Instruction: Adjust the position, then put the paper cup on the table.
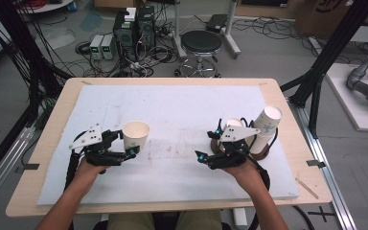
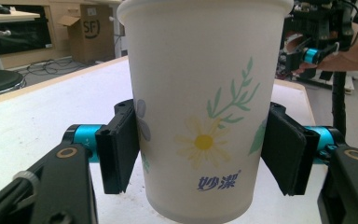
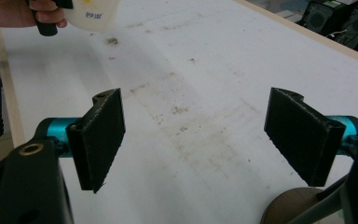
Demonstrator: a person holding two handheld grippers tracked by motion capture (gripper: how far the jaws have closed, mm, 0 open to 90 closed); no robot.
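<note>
A white paper cup (image 1: 135, 135) (image 2: 200, 107), printed with a daisy and green sprigs, stands upright between the jaws of my left gripper (image 1: 128, 143) (image 2: 203, 149). Both black pads (image 2: 121, 149) lie against its sides, and its base is at or just above the white mat. My right gripper (image 1: 207, 143) (image 3: 193, 135) stands open low over the mat with nothing between its pads (image 3: 100, 135). In the right gripper view the held cup (image 3: 93, 14) and a hand appear at the top left.
A tilted stack of paper cups (image 1: 267, 123) and another white cup (image 1: 233, 123) sit just behind the right gripper, by a dark brown round piece (image 1: 214, 143) (image 3: 286, 207). The white mat (image 1: 182, 110) covers a wooden table (image 1: 52, 120). A stool (image 1: 201, 43) and cables lie beyond.
</note>
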